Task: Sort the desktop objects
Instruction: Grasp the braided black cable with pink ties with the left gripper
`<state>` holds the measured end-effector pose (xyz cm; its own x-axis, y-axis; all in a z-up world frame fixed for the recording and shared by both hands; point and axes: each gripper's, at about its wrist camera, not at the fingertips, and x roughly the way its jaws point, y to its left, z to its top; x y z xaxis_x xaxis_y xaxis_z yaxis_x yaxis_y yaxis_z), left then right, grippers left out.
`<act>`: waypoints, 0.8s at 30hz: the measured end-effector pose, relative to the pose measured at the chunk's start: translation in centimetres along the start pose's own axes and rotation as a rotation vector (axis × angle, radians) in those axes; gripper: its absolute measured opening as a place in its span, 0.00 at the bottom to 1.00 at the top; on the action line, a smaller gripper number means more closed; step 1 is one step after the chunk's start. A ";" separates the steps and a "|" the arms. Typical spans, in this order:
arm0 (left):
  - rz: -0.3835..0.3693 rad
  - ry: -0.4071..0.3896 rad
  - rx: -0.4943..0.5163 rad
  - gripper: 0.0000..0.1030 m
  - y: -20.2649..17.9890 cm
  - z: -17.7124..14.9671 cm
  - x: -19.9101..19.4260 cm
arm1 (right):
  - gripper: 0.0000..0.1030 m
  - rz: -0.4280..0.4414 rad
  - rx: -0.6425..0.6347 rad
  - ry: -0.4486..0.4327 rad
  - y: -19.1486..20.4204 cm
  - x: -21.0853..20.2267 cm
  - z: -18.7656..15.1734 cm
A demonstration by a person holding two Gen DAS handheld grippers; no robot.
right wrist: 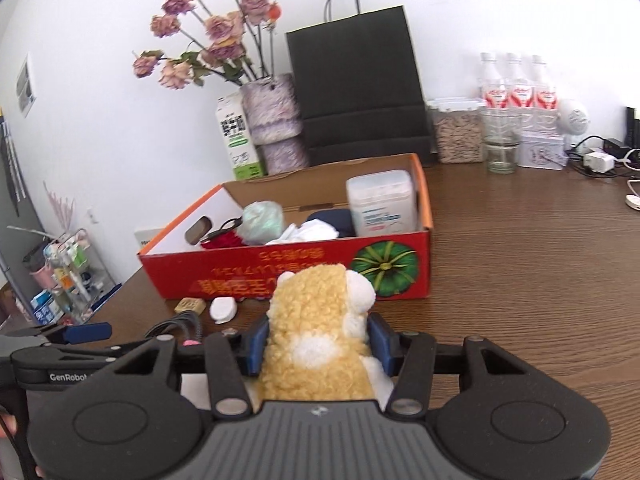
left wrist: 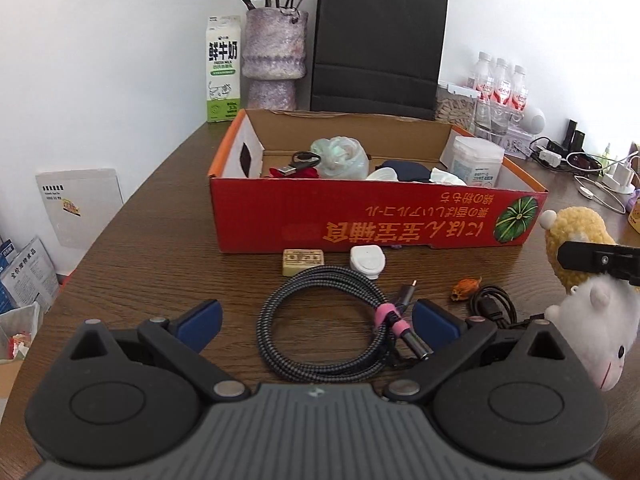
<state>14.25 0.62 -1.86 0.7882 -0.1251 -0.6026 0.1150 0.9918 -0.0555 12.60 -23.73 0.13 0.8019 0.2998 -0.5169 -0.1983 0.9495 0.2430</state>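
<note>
**Plush toy gripped on the right, cable waiting between open jaws on the left**

Nearest the right wrist camera, the right gripper (right wrist: pixel 318 344) has its jaws closed on the plush toy (right wrist: pixel 320 344), the blue pads pressing into its yellow fleece from both sides. The squeeze sits on the toy's body, probably because the soft pile gives there and a grip on the middle keeps it from swinging. The gripper points level toward the red box (right wrist: pixel 288 276), which stands just beyond the toy, so the toy looks ready to be carried forward and dropped in with the rest.

The left gripper (left wrist: pixel 316 320) is low over the counter (left wrist: pixel 160 240) with its jaws spread wide and empty. The coiled cable (left wrist: pixel 320 328) lies flat on the counter between them, on the near side of the red box, bound with a pink tie (left wrist: pixel 390 318) that keeps the loops together and should let it lift as one bundle. This gripper also faces the red box squarely.

Closer to the red box's front wall lie a small tan block (left wrist: pixel 303 261) and a white case (left wrist: pixel 367 261), side by side, with a thin black cord (left wrist: pixel 492 306) and a dried orange bud (left wrist: pixel 466 288) off to the right of the coil. Inside the red box are a pale green bag (left wrist: pixel 340 156), a white tub (left wrist: pixel 478 162) and some dark cloth. Behind the red box stand a milk carton (left wrist: pixel 223 68), a vase (left wrist: pixel 275 60) and a black paper bag (left wrist: pixel 378 46).
</note>
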 end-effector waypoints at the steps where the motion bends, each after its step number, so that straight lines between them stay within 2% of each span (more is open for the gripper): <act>1: -0.006 0.012 0.004 1.00 -0.3 0.2 0.3 | 0.48 -0.002 0.004 -0.003 -0.3 -0.1 0.0; 5: -0.010 0.055 0.016 1.00 -1.2 0.6 1.5 | 0.48 -0.003 0.015 -0.013 -1.2 -0.4 -0.3; 18: 0.072 0.206 0.024 1.00 -1.7 1.0 4.6 | 0.48 0.030 0.014 -0.031 -1.4 -0.2 -0.8; 24: 0.064 0.196 0.028 0.98 -1.7 0.7 4.3 | 0.48 0.037 0.017 -0.031 -1.6 -0.2 -1.0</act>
<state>17.88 -1.59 -3.83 0.6623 -0.0514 -0.7475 0.0872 0.9962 0.0088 12.17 -25.19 -0.92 0.8116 0.3309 -0.4814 -0.2186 0.9363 0.2751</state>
